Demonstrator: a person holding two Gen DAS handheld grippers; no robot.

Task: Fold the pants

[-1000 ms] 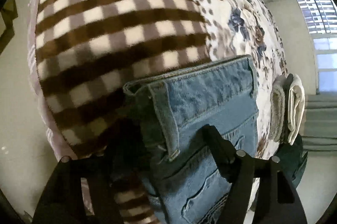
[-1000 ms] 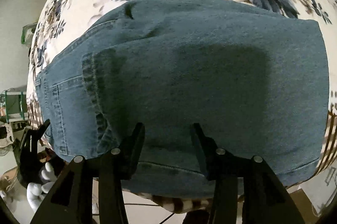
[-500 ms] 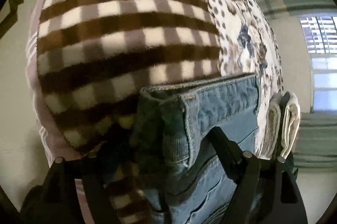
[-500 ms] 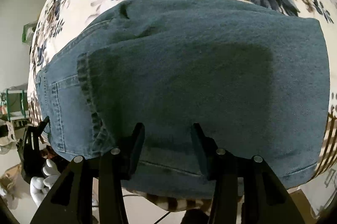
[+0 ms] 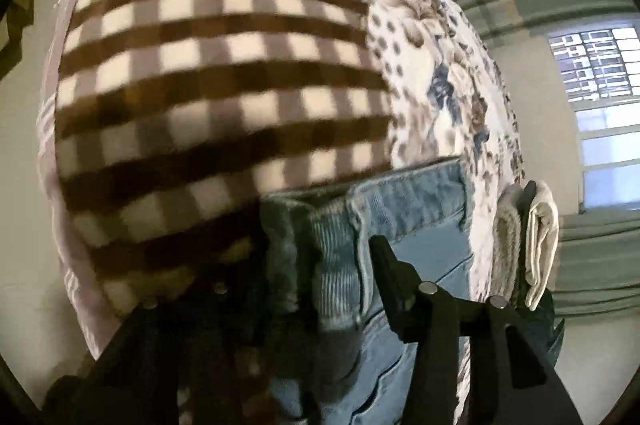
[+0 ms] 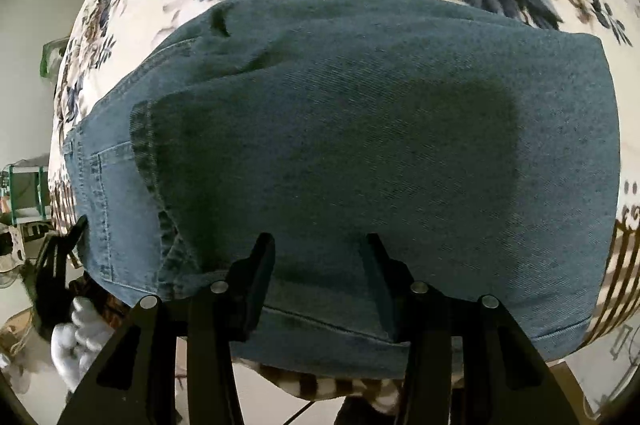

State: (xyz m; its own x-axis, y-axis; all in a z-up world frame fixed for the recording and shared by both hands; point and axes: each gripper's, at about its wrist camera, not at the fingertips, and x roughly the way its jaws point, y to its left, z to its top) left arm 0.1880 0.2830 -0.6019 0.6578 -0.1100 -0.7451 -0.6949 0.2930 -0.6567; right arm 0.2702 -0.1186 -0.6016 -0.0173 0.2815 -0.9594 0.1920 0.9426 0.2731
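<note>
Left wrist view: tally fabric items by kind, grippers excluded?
Jeans: 1
Checked blanket: 1
Floral sheet: 1
Folded cloth pieces at the bed edge: 2, as far as visible
Total: 5

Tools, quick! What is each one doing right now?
Left tool: closed on the waistband of the folded blue denim pants.
Right tool: open, its fingers over the pants' near edge, gripping nothing.
</note>
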